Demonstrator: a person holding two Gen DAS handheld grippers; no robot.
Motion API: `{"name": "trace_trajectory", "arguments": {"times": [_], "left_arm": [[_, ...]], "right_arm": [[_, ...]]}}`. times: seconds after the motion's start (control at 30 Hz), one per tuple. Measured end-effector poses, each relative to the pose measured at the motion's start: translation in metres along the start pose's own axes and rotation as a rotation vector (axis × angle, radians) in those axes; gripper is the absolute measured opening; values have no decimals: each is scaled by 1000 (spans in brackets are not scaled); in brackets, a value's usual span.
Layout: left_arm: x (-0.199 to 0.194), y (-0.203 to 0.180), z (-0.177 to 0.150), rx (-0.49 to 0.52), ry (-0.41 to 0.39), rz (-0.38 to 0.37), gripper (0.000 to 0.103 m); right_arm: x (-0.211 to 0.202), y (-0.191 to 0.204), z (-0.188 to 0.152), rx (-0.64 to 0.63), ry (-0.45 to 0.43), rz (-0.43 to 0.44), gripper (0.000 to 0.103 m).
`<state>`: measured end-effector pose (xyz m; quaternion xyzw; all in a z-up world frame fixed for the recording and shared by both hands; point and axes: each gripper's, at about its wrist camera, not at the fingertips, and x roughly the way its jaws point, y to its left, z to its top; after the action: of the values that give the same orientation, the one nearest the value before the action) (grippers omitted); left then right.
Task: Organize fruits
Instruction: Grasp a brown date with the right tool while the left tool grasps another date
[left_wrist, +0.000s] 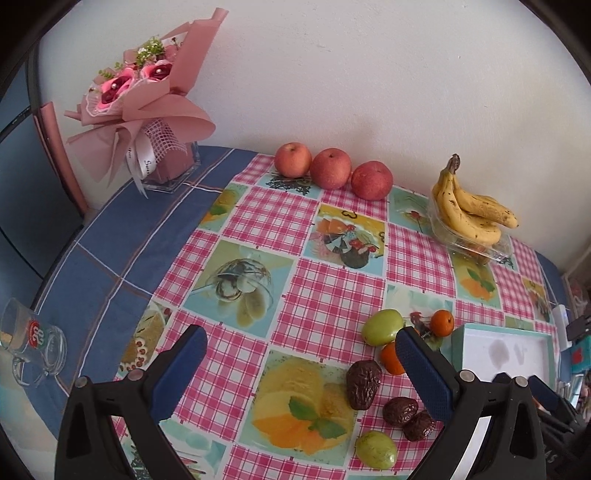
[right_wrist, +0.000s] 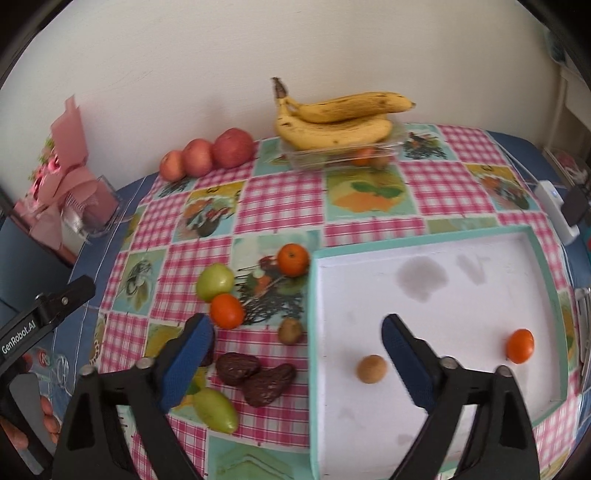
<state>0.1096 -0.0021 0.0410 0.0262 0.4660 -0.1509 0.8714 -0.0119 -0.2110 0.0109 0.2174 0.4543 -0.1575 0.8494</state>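
While the left gripper (left_wrist: 299, 354) hangs wide open and empty, with dates (left_wrist: 364, 384) and green fruits (left_wrist: 382, 326) at its three o'clock, the right gripper (right_wrist: 297, 347) gapes empty above the white tray (right_wrist: 436, 373), where a tangerine (right_wrist: 520, 346) sits at three o'clock.

Soft even daylight filling both views, faint shadows lying under the apples (left_wrist: 332, 170), fisheye bending the table edge (left_wrist: 110, 206), dark vignette ringing the corners, right wrist view smearing slightly around the bouquet (right_wrist: 70, 177).
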Motion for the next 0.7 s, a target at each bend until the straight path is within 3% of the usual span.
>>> {"name": "trace_trajectory", "arguments": {"times": [0.07, 0.13, 0.2, 0.27, 0.6, 0.7], "left_arm": [[3, 1, 0, -14, 16, -34, 102], [7, 2, -1, -20, 40, -50, 102], [11, 3, -2, -23, 57, -55, 100], [17, 3, -4, -30, 84, -70, 95], [67, -4, -24, -48, 258, -102, 90], [79, -10, -28, -30, 298, -109, 82]], "right_arm": [[2, 4, 0, -12, 7, -2, 71], [6, 8, -1, -22, 28, 6, 70], [10, 11, -4, -23, 53, 19, 62], [15, 13, -6, -32, 81, 20, 62], [56, 28, -30, -104, 260, -9, 56], [64, 29, -35, -122, 297, -18, 56]]}}
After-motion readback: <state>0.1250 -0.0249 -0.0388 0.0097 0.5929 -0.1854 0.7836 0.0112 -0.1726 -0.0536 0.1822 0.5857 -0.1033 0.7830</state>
